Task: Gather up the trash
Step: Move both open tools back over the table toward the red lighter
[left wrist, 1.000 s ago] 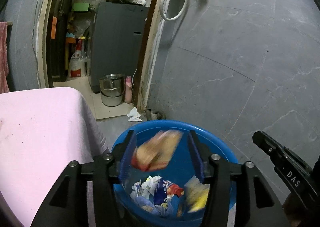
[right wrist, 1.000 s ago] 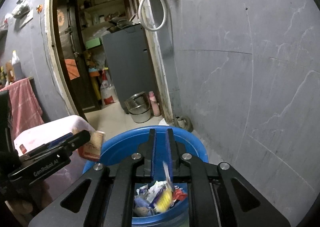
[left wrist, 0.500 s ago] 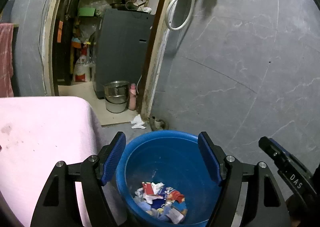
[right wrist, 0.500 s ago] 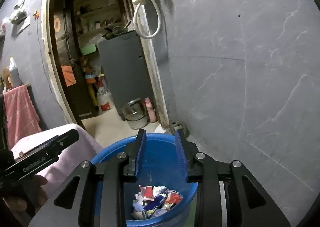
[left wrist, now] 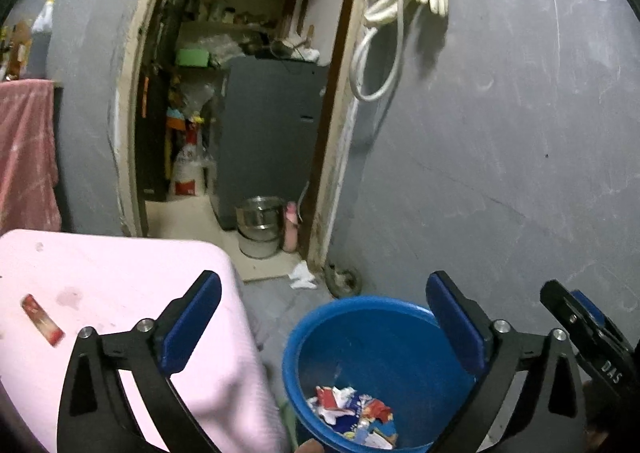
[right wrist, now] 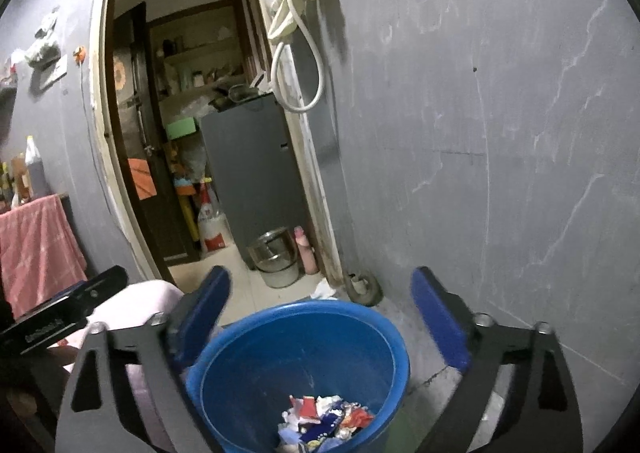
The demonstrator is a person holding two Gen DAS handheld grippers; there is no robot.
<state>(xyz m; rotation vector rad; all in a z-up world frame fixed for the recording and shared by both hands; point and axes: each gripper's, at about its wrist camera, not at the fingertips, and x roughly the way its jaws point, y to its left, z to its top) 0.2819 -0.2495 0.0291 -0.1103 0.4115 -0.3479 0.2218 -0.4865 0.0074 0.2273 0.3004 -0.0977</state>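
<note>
While we're looking through the left wrist camera, our left gripper point(left wrist: 322, 317) sits with its blue pads spread as wide as they go and nothing between them; the jaws have just been opening. Below and between the fingers is the blue bucket point(left wrist: 360, 309) on the floor, with a heap of crumpled wrappers point(left wrist: 352, 413) at its bottom. Left of the bucket is the pink-covered table point(left wrist: 120, 277), and one red wrapper point(left wrist: 42, 319) lies on it near the left finger, well apart from the bucket. The tip of our right gripper point(left wrist: 584, 329) pokes in at the right edge. Over to the right wrist camera: our right gripper point(right wrist: 320, 313) is also released, pads far apart and empty, jaws having just been opening too. The same blue bucket point(right wrist: 296, 313) sits right between the fingers, trash pile point(right wrist: 324, 421) at its bottom. The left gripper's finger point(right wrist: 72, 313) shows at the left, over the pink table point(right wrist: 148, 293). Behind it all is a doorway with a steel pot point(right wrist: 274, 253) on the floor, and a white hose point(right wrist: 296, 65) hangs on the grey wall.
</note>
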